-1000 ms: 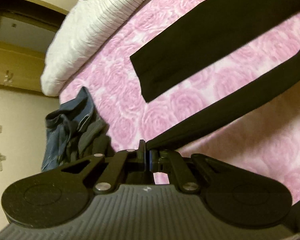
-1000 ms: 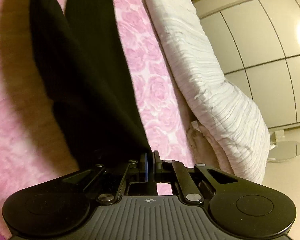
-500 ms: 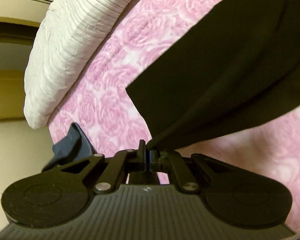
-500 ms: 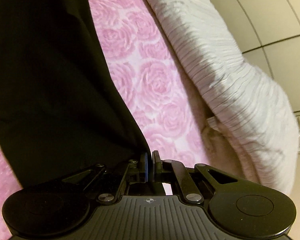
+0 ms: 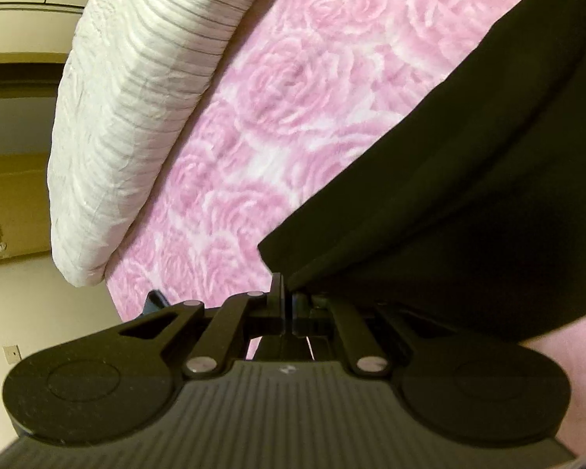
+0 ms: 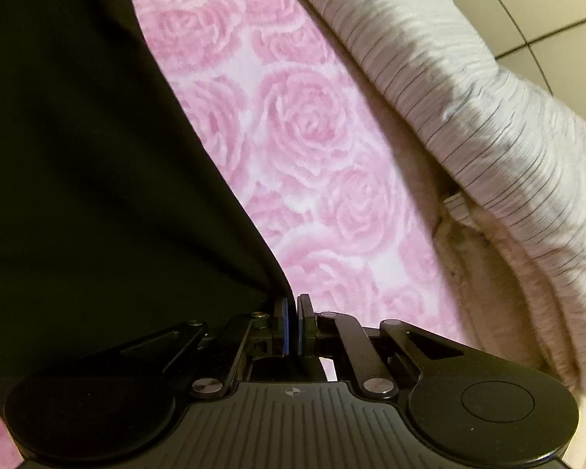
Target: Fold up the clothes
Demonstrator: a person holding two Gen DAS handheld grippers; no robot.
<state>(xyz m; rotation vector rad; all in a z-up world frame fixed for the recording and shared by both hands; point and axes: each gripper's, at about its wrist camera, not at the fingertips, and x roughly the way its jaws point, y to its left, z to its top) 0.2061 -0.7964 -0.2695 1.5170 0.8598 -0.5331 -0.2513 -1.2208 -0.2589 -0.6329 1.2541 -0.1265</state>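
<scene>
Both grippers clamped on a black smooth-fabric garment over a pink rose-patterned fleece blanket.

In the left wrist view, a white ribbed quilted duvet (image 5: 136, 117) lay bunched at the far left beside the pink rose-patterned fleece blanket (image 5: 293, 97); the left gripper (image 5: 287, 293) had its jaws pinched together on a corner of the black smooth-fabric garment (image 5: 468, 195), which spread up and to the right — low over the blanket. In the right wrist view, the garment (image 6: 97, 156) filled the left side, its edge running down into the right gripper (image 6: 292, 312), whose blue-padded fingers (image 6: 283, 328) were squeezed onto it; the blanket (image 6: 312, 136) showed in the middle and the duvet (image 6: 488, 117) at the right.
</scene>
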